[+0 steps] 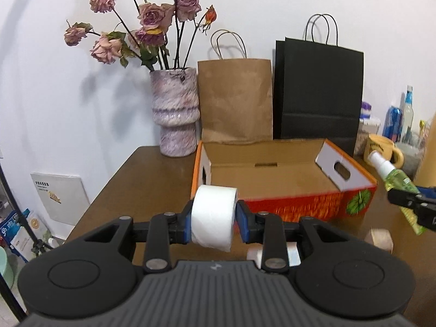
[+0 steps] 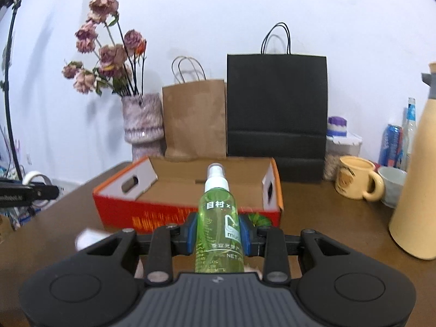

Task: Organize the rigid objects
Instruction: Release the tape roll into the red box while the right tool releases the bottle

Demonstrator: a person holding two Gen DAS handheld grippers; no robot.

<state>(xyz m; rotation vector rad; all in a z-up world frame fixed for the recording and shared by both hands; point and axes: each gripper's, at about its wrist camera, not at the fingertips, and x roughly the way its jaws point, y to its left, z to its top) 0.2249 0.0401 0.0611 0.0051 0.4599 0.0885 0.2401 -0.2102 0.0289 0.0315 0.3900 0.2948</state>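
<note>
Carrying two items toward the open cardboard box (image 1: 283, 174) at once, by the look of it: mid-transport step, with nothing yet lying inside that box as far as either view shows. Left tongs (image 1: 214, 218) closed partway, blue pads clamped against the flat ends of a white roll of tape or tissue (image 1: 213, 214), held clear of the desk (image 1: 141, 179) just short of the box's near left corner. Right tongs (image 2: 218, 234) likewise closed partway, gripping a green spray bottle (image 2: 218, 218) around its middle, nozzle pointing forward toward the box's near wall. Seen from the left wrist view, same bottle (image 1: 395, 179) tilted, off the box's right end.

Next move probably calling for lifting each load over the orange rim, lowering into the bare cardboard floor, then opening the pads. Keeping clear of the folded-in end flaps with their hand slots; placing roll toward the left end and bottle toward the right to avoid crowding. Laying the bottle on its side likely steadier than standing it.

Still out on the desk: a small white object (image 1: 291, 253) and a pale block (image 1: 380, 238) near the left tongs, possibly awaiting the same treatment.
</note>
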